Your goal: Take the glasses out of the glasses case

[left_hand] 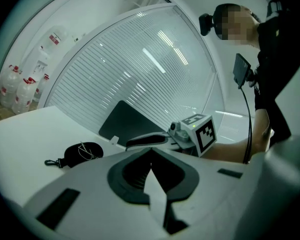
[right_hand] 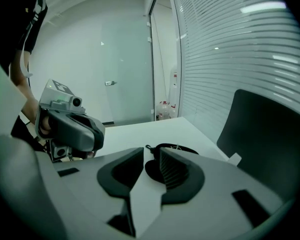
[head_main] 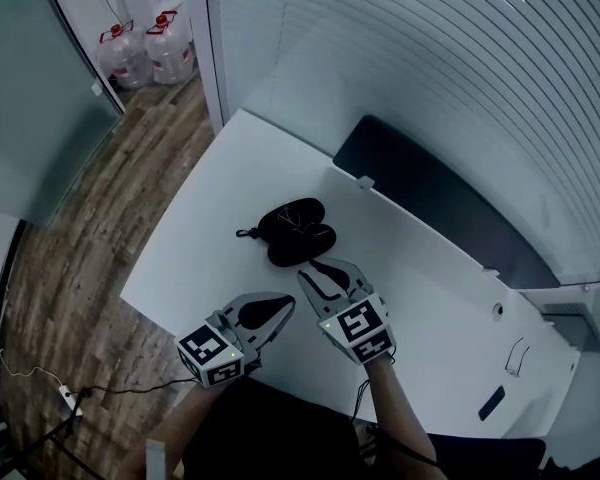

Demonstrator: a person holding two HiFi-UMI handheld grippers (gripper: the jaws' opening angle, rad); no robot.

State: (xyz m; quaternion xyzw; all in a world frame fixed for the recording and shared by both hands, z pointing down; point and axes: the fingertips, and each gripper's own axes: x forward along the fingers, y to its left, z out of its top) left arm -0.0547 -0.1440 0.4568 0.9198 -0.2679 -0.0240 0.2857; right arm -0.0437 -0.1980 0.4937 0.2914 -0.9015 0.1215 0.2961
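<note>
Glasses case [head_main: 295,230] is lying open on the white table [head_main: 205,238], just ahead of the right gripper [head_main: 316,272] and not touching its fingertips. Thin-framed glasses [left_hand: 83,150] are resting inside the case. Right fingers [right_hand: 177,171] are standing spread, with nothing pressing against their pads. The case is showing through the gap between them, a little beyond the tips. Left gripper [head_main: 282,307] is hovering beside the right one and slightly behind it. Its fingers [left_hand: 125,176] are pressing together at the tips, with nothing pinched between them. From these fingers the case is lying ahead and off to the left, well apart. A small clip [head_main: 244,234] is trailing from the end of the case that is lying farthest left of both sets of fingertips. Dark panel [head_main: 430,203] is standing beyond the case, past the far table edge as seen from the fingers, and a slatted blind [head_main: 430,58] is hanging behind it
</note>
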